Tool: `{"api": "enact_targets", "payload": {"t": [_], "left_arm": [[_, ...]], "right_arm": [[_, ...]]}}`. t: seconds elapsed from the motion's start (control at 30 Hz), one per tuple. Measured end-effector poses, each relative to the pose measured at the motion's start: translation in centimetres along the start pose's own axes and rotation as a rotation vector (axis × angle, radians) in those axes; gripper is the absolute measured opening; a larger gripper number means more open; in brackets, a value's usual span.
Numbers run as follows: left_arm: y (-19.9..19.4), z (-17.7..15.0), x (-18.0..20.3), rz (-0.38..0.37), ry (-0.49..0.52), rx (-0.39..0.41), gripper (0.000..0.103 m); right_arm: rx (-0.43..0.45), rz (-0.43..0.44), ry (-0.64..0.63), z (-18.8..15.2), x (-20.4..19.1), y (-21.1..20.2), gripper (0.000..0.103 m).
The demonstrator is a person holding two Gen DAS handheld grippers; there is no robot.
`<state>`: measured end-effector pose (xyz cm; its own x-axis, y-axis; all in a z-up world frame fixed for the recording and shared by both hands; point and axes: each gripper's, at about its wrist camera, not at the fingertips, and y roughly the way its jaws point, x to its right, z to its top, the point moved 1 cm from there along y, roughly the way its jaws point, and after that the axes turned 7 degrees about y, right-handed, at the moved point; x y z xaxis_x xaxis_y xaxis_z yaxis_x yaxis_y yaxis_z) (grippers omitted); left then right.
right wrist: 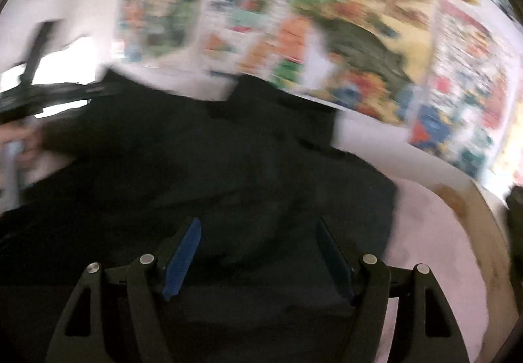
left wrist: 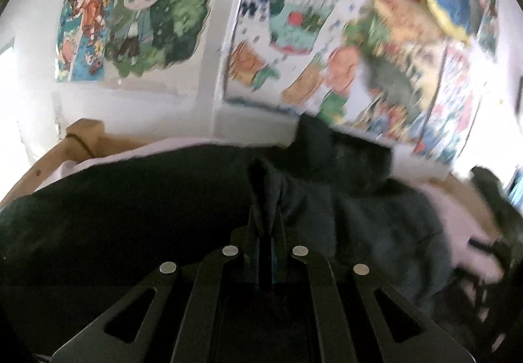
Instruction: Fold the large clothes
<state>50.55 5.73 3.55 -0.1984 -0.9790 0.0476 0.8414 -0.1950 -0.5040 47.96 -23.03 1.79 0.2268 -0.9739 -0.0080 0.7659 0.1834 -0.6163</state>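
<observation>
A large dark garment (left wrist: 163, 199) lies spread over a pale pink surface (left wrist: 457, 209). My left gripper (left wrist: 266, 216) is shut on a raised fold of the dark garment, which bunches up between the fingers. In the right wrist view the same dark garment (right wrist: 212, 167) covers the middle. My right gripper (right wrist: 258, 229) is open over it, its blue pads (right wrist: 183, 255) wide apart with nothing between them. The other gripper and a hand (right wrist: 23, 140) show at the far left, blurred.
A wooden frame (left wrist: 78, 140) edges the pink surface at the left. A wooden rim (right wrist: 490, 232) curves at the right. Colourful cartoon posters (left wrist: 137, 10) cover the white wall behind. Dark objects (left wrist: 497, 199) sit at the far right.
</observation>
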Motion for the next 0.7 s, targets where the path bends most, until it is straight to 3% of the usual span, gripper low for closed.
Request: {"api": "enact_targets", "payload": {"t": [0.07, 0.1, 0.13, 0.23, 0.47, 0.53, 0.57, 0.63, 0.7], "left_arm": [[1.8, -1.7, 0.1, 0.051, 0.05, -0.044, 0.002], [2.4, -2.0, 0.2, 0.061, 0.059, -0.06, 0.002], [3.4, -3.0, 0.1, 0.077, 0.069, -0.091, 0.002], [5.5, -4.4, -0.4, 0.098, 0.07, -0.147, 0.003], [5.1, -4.8, -1.7, 0.053, -0.009, -0.145, 0.011], [3.6, -5.3, -2.1, 0.041, -0.033, -0.14, 0.034], [2.8, -5.2, -2.3, 0.027, -0.046, -0.129, 0.04], [0.1, -5.5, -2.5, 0.017, -0.072, -0.081, 0.061], [-3.0, -6.2, -2.7, 0.022, -0.099, -0.047, 0.072]], "right_arm": [[-0.06, -0.044, 0.029, -0.6, 1.9, 2.9, 0.06], [-0.108, -0.063, 0.052, -1.1, 2.9, 4.8, 0.046], [-0.148, -0.072, 0.067, -1.5, 3.5, 6.0, 0.042], [-0.229, -0.036, 0.132, -3.4, 5.1, 8.8, 0.042], [-0.224, -0.071, 0.081, -4.7, 4.1, 10.0, 0.042], [-0.204, -0.086, 0.073, -4.6, 4.0, 9.6, 0.049], [-0.196, -0.09, 0.068, -4.5, 4.0, 9.4, 0.053], [-0.173, -0.081, 0.067, -4.6, 3.8, 8.4, 0.072], [-0.149, -0.07, 0.061, -4.5, 3.6, 7.4, 0.074]]}}
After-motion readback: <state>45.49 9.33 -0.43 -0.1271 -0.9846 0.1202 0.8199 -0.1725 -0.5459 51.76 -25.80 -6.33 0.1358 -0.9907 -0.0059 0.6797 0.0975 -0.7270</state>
